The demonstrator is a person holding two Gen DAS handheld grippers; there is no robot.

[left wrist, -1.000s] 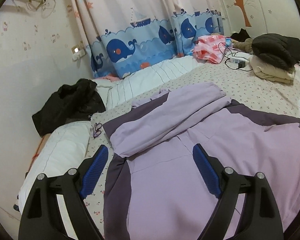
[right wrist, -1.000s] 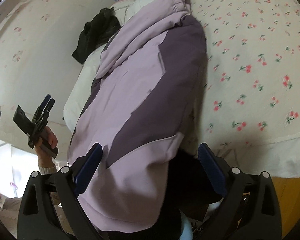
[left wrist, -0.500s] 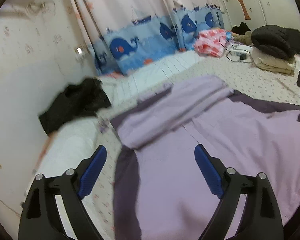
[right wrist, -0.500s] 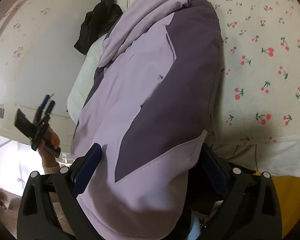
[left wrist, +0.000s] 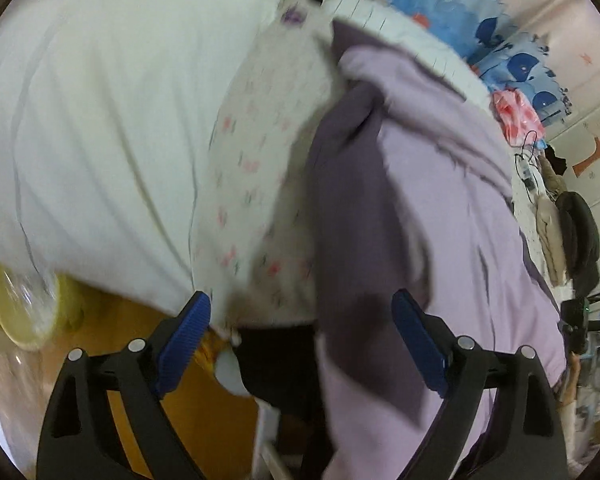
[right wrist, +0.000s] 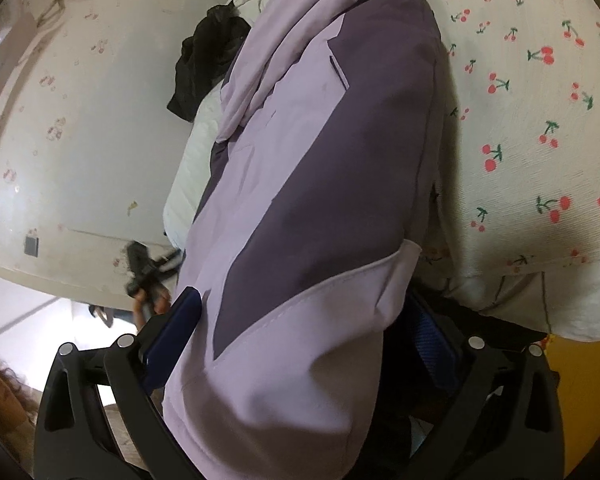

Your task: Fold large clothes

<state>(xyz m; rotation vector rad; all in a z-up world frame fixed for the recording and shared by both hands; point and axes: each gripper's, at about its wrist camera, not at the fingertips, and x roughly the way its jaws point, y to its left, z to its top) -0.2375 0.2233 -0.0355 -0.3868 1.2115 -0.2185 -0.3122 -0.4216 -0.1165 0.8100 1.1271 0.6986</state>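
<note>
A lilac jacket with dark purple panels point(left wrist: 440, 200) lies spread on the bed, its hem hanging over the near edge. My left gripper point(left wrist: 302, 340) points down at that edge. Its jaws are opening, and a dark purple strip of the hem lies between them, untouched by the pads. In the right wrist view the jacket point(right wrist: 320, 160) fills the middle. My right gripper point(right wrist: 304, 340) stands open with the lilac hem bulging between its fingers; the right finger is half hidden behind cloth. The left gripper point(right wrist: 148, 272) shows blurred beside the jacket's left edge, held by a hand.
A cherry-print sheet point(right wrist: 540, 120) covers the bed, with a white quilt point(left wrist: 100, 120) beside the jacket. A black garment point(right wrist: 208, 60) lies by the wall. Folded clothes point(left wrist: 568, 232) and a pink cloth point(left wrist: 516, 116) sit far back. Below the edge are a yellow object point(left wrist: 20, 312) and an orange surface point(left wrist: 160, 400).
The left wrist view swung down and rolled, from looking across the bed to its near edge. The right gripper moved in, so the hem now lies between its fingers.
</note>
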